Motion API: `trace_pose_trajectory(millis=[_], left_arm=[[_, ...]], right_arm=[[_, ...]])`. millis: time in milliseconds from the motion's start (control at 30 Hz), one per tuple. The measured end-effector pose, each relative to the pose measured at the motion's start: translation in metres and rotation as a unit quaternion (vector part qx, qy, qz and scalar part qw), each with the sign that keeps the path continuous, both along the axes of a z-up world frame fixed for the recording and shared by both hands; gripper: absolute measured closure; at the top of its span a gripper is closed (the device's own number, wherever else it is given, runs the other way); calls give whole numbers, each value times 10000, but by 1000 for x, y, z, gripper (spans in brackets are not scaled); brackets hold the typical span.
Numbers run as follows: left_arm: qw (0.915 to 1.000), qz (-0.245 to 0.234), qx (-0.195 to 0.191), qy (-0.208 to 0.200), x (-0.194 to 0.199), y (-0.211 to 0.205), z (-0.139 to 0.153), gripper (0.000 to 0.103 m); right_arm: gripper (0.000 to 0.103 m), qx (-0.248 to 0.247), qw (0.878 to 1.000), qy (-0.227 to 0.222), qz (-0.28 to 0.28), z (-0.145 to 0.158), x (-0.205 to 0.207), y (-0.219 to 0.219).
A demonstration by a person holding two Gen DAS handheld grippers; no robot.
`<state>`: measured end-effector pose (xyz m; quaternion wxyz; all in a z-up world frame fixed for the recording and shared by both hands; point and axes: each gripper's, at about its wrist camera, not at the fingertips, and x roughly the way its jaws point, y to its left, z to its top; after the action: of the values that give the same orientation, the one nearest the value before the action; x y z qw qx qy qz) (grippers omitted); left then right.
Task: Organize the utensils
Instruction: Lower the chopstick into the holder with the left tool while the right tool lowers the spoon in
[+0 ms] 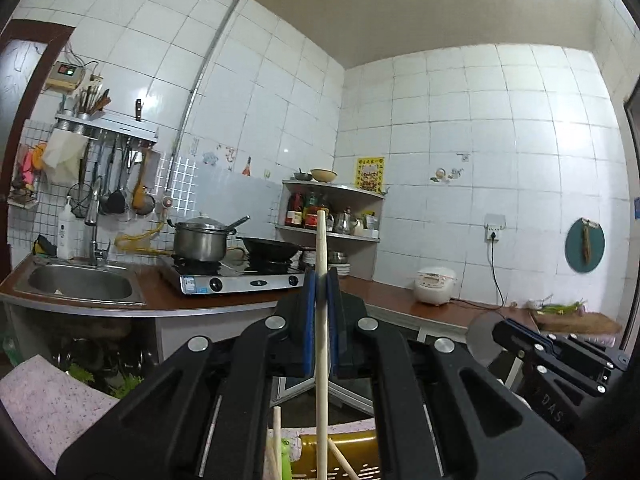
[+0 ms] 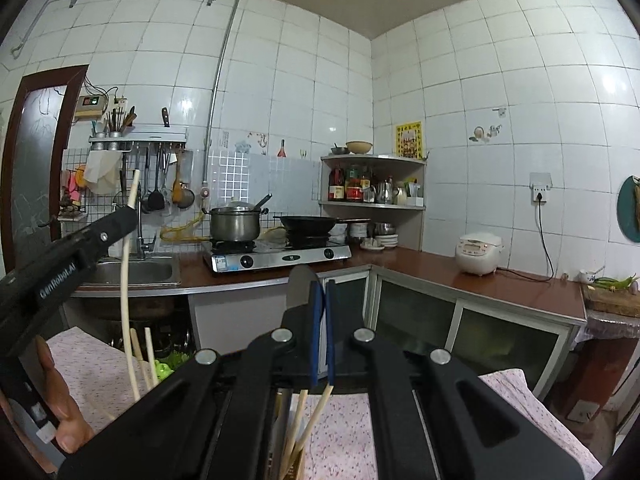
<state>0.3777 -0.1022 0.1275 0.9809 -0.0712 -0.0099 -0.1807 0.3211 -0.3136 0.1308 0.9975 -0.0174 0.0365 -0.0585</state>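
Gripping a pale chopstick [image 1: 321, 320] upright, the left tongs [image 1: 321, 280] were clenched; the right tongs [image 2: 322, 292] pinched a metal blade [image 2: 301, 292]. Loose chopsticks [image 2: 308, 420] below remained unsorted, so sorting seemed unfinished.

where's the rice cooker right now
The white rice cooker sits on the brown counter along the right-hand wall, below the wall socket whose black cord hangs beside it, right of the corner shelf.
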Motion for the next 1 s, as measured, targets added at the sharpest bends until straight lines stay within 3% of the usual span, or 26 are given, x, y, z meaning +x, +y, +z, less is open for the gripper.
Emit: trace_pose_trajectory(millis=[367, 567, 800, 967, 1000], left_arm=[[9998, 9, 200, -28, 10, -10, -35, 98], [9992, -72, 321, 204, 14, -9, -57, 98], [9935, -353, 288, 1041, 22, 4, -82, 98], [9891, -331, 246, 1413, 14, 23, -81, 97], [9879, -351, 276, 1486, 11, 25, -79, 84]], right_arm=[[100, -6, 10000, 44, 17, -38, 21, 3], [100, 64, 9995, 276, 160, -61, 19, 0], [99, 304, 9962, 707, 416, -79, 21, -5], [97, 388, 9908, 1137, 619, -80, 18, -3], [93, 429, 9881, 1313, 673, -80, 19, -3]])
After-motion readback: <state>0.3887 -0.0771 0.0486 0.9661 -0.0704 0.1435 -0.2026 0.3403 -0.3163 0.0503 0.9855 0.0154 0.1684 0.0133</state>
